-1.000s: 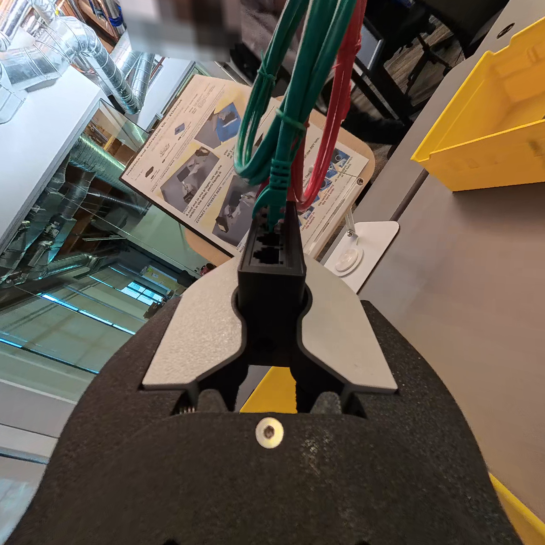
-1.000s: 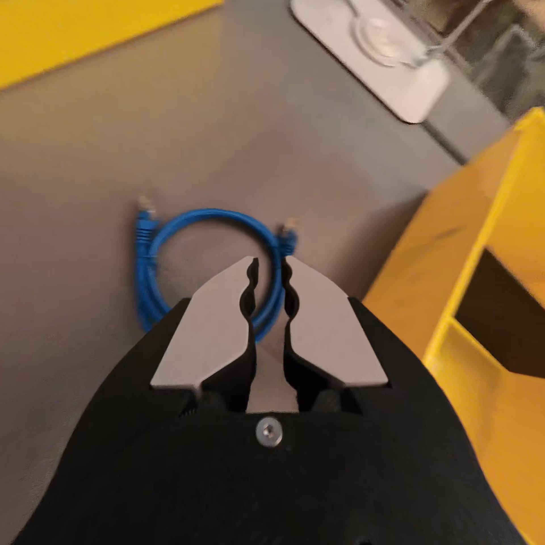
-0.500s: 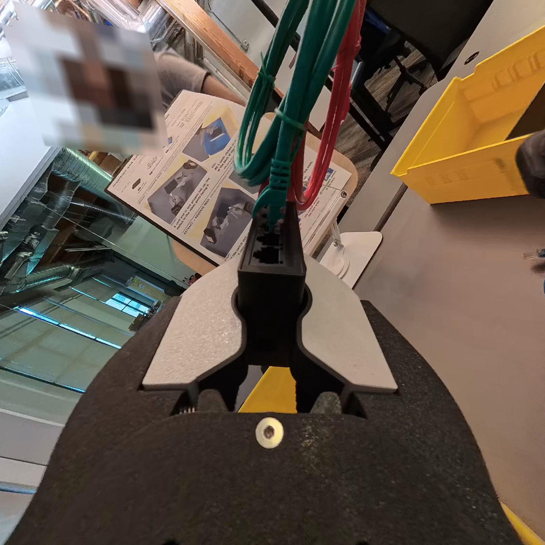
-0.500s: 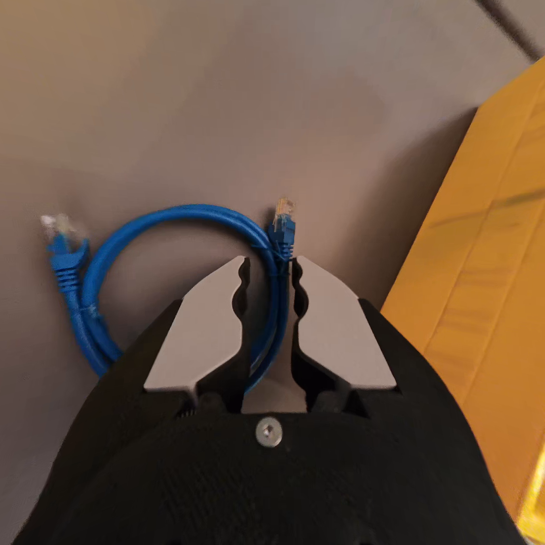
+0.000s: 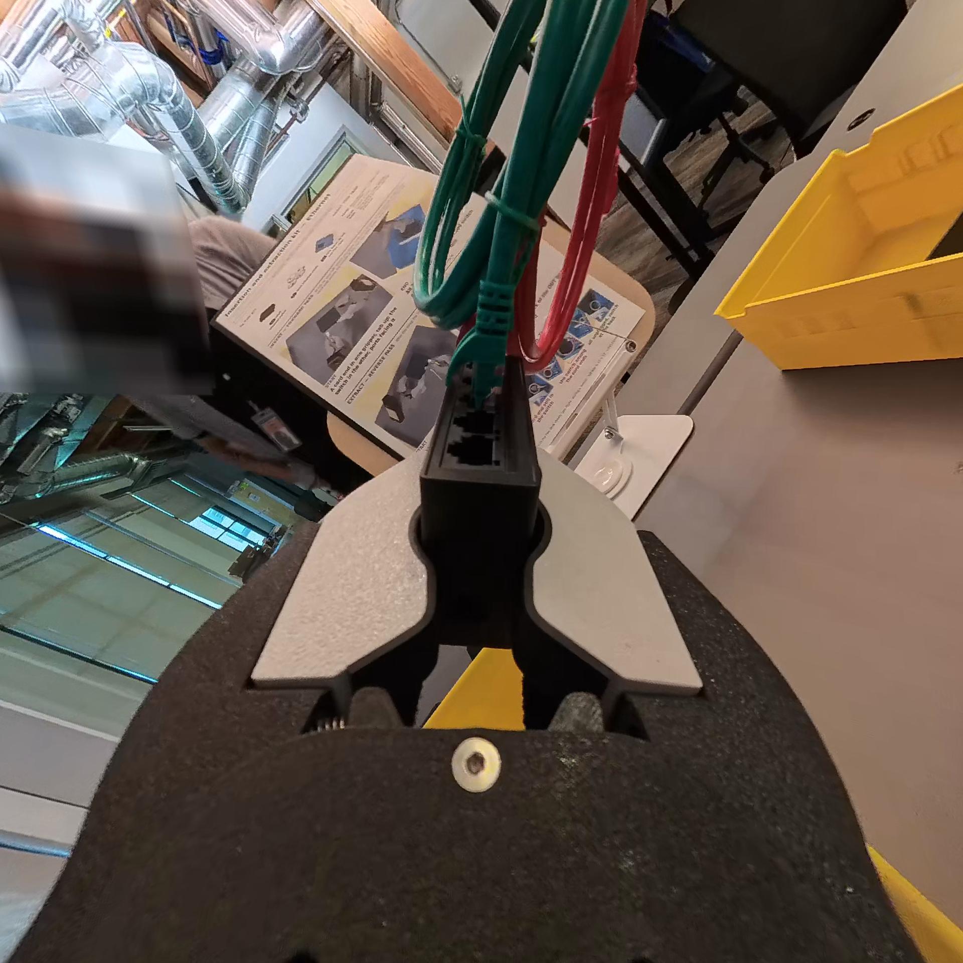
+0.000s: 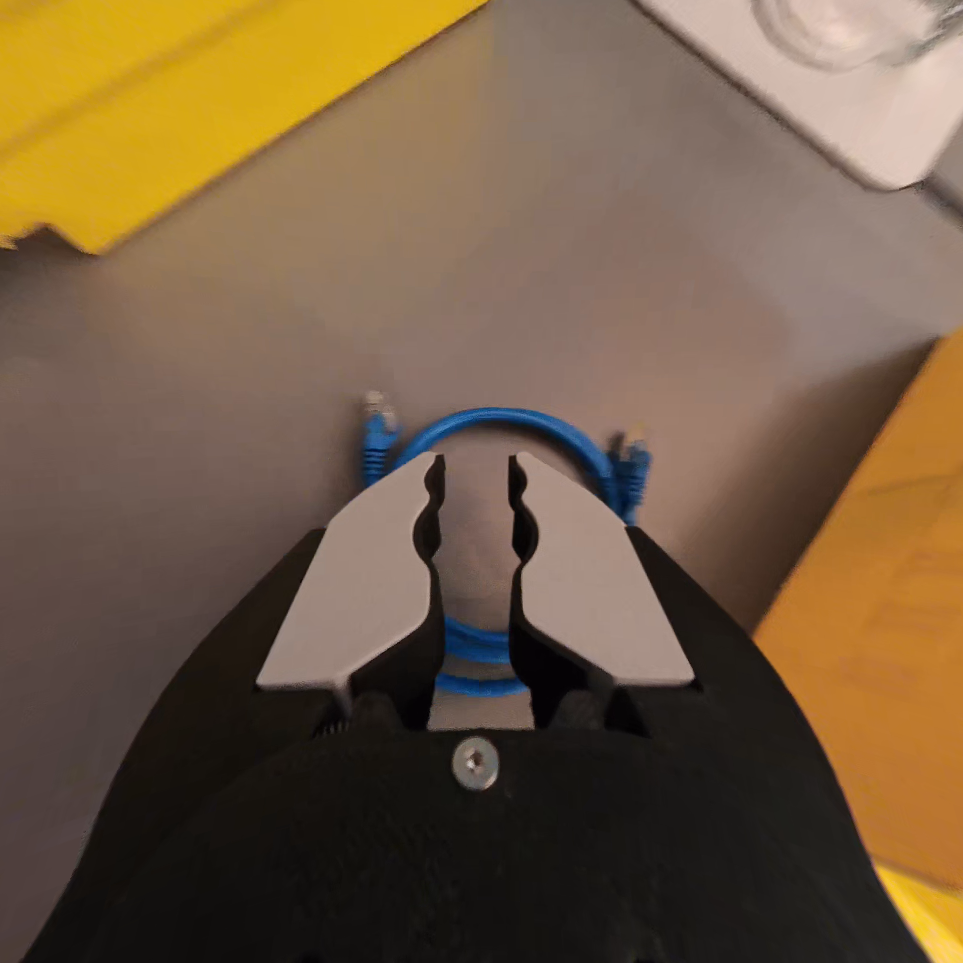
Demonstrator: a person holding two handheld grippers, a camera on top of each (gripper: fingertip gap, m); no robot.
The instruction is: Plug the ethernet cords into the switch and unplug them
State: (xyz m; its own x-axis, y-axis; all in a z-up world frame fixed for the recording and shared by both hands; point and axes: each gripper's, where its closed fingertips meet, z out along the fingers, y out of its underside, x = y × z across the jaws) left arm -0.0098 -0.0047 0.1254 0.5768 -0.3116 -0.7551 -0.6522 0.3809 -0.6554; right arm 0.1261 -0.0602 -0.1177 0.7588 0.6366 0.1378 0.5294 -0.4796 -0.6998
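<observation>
In the left wrist view my left gripper (image 5: 479, 500) is shut on the black switch (image 5: 479, 500) and holds it up off the table. A green cord (image 5: 492, 318) and a red cord (image 5: 599, 219) are plugged into its far ports; two near ports show empty. In the right wrist view my right gripper (image 6: 476, 458) is open and empty, hovering over a coiled blue cord (image 6: 500, 419) that lies on the grey table (image 6: 260, 391). One blue plug (image 6: 376, 443) lies left of the fingertips and the other plug (image 6: 633, 469) to their right.
A yellow bin (image 5: 860, 250) stands at the right on the table and shows at the upper left in the right wrist view (image 6: 156, 104). A second yellow-orange bin (image 6: 860, 599) is close on the right. A printed sheet (image 5: 396, 312) stands on a white base (image 5: 636, 448). A person sits behind it. Spacing between my two grippers at the tips: around 30 centimetres.
My right gripper has shifted left from the cord's right plug to above the middle of the coil, its jaws a little wider. My left gripper has tilted slightly, still holding the switch.
</observation>
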